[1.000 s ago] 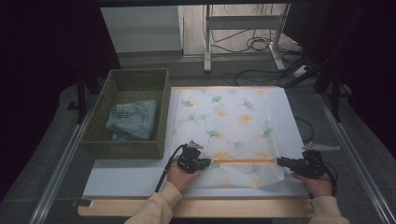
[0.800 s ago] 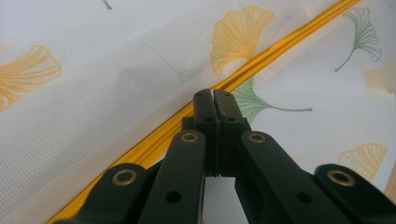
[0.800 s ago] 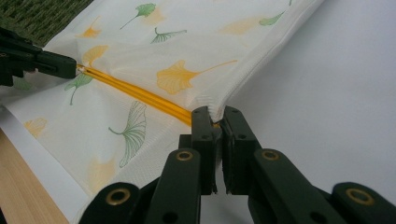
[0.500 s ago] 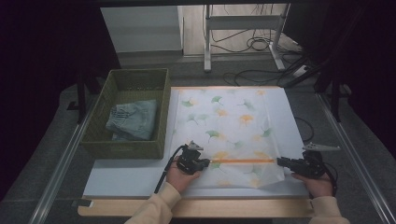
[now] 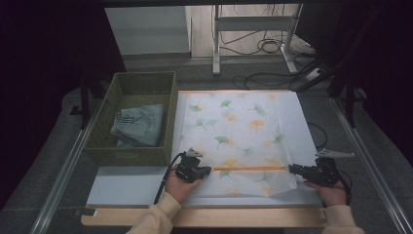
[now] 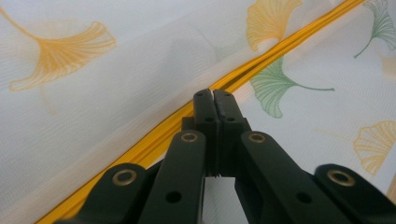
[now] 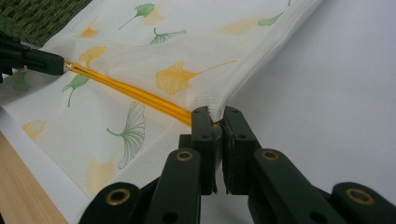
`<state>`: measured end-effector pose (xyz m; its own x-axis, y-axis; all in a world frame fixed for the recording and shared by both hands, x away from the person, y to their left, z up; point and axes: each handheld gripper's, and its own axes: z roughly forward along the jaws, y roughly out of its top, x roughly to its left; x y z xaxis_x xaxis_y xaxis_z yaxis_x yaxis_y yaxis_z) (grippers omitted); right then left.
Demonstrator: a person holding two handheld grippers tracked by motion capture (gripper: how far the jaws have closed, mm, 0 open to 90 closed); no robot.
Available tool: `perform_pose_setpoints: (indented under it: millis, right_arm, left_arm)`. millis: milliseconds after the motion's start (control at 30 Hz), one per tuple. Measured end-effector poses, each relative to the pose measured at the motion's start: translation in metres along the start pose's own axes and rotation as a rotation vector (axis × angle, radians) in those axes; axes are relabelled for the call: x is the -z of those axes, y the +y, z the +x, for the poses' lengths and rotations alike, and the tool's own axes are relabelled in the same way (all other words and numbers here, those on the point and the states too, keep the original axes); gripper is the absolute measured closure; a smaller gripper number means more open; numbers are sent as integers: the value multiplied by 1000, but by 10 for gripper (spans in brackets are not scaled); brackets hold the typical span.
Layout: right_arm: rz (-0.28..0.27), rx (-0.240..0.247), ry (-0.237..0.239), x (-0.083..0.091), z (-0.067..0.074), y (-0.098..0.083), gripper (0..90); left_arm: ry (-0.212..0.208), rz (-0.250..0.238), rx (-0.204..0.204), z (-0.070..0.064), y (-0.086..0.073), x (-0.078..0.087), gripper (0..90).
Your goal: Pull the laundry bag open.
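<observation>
While nothing has shifted, L gripper (image 5: pixel 208 171) and R gripper (image 5: pixel 292 168) stay clamped on bag's (image 5: pixel 243 131) zipper (image 5: pixel 248 168) ends; unzipping not begun.

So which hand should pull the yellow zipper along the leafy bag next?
Probably the left. The left tool is shut at the zipper end near the basket, seemingly on its pull, with the whole zipper ahead. The right tool pinches the bag edge, steadying it.
</observation>
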<state>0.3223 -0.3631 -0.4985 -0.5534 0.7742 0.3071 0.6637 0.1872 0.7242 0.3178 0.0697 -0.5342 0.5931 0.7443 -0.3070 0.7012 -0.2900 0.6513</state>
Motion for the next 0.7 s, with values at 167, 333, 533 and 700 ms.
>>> perform_pose_setpoints:
  millis: [167,333,533,700]
  right_arm:
    - [-4,-1,-2,0,0,0,840]
    - [-2,4,-4,0,1,0,840]
    - [-3,4,-3,1,1,0,840]
    - [-4,1,-4,1,0,-1,840]
  left_arm:
    - [7,-4,13,5,-3,5,900]
    - [12,-7,22,9,-6,9,900]
    - [20,-7,16,10,-8,11,900]
    - [23,-2,23,14,-10,16,900]
